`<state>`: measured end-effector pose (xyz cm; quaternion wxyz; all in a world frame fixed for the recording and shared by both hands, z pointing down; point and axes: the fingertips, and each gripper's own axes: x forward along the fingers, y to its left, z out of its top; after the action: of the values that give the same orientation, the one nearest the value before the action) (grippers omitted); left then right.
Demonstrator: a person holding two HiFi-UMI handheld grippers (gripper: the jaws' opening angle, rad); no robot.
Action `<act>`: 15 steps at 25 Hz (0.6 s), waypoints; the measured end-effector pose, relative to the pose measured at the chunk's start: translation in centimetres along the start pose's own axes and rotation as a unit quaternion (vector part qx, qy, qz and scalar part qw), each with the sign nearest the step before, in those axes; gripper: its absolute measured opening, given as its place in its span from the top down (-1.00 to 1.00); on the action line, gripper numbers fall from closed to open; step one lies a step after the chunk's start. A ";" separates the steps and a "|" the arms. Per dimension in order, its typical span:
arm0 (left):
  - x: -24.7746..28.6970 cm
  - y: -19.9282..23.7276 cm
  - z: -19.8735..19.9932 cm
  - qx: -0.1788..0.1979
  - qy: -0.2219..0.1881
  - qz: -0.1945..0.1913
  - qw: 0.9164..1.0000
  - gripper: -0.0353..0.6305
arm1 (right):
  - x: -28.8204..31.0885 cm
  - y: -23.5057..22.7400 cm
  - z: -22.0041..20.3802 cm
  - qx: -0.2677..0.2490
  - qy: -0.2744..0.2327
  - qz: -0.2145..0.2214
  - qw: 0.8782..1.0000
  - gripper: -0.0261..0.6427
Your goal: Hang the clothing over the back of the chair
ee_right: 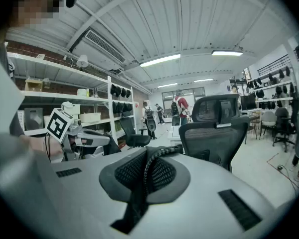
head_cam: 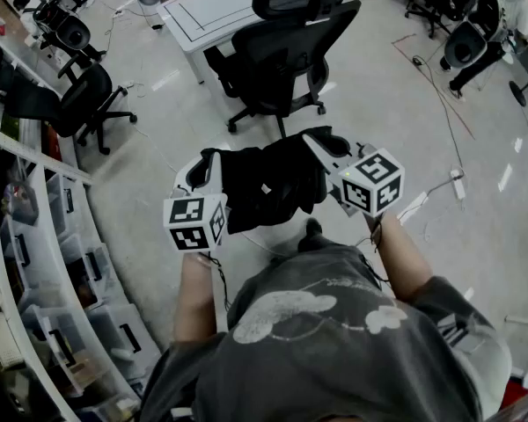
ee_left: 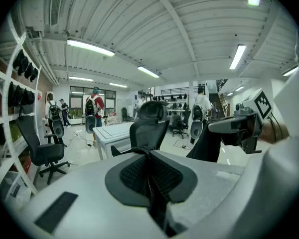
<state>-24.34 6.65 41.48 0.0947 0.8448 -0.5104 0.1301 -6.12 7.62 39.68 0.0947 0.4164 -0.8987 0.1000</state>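
Clothing (head_cam: 268, 183), black and bunched, hangs in the head view between the left gripper (head_cam: 209, 161) and the right gripper (head_cam: 315, 141), both held just in front of the person's body. A black office chair (head_cam: 290, 51) stands beyond it, well apart, its headrest near a white table (head_cam: 216, 7).

From the left gripper view, the jaws are pressed together with a dark fold of the cloth pinched at their tips. The chair (ee_left: 149, 128) faces them ahead. The other gripper (ee_left: 239, 126) shows at the right with cloth (ee_left: 207, 146) drooping below it.

From the right gripper view, the jaws are likewise closed on a corded black edge of the cloth. The chair's mesh back (ee_right: 214, 133) stands ahead to the right, and storage shelves (ee_right: 65, 91) line the left.
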 end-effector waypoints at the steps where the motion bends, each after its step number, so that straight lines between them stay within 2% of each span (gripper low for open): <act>1: -0.1 0.2 0.0 -0.001 0.000 0.002 1.000 0.88 | 0.2 0.1 0.0 0.000 0.001 0.001 1.000 0.94; 15: -2.1 3.1 -1.4 -0.022 -0.009 0.004 1.000 0.88 | 3.5 3.6 -0.4 -0.014 0.011 0.022 1.000 0.94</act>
<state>-28.18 7.37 42.24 0.1083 0.8414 -0.5176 0.1114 -11.12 7.45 40.58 0.1080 0.3945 -0.9077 0.0938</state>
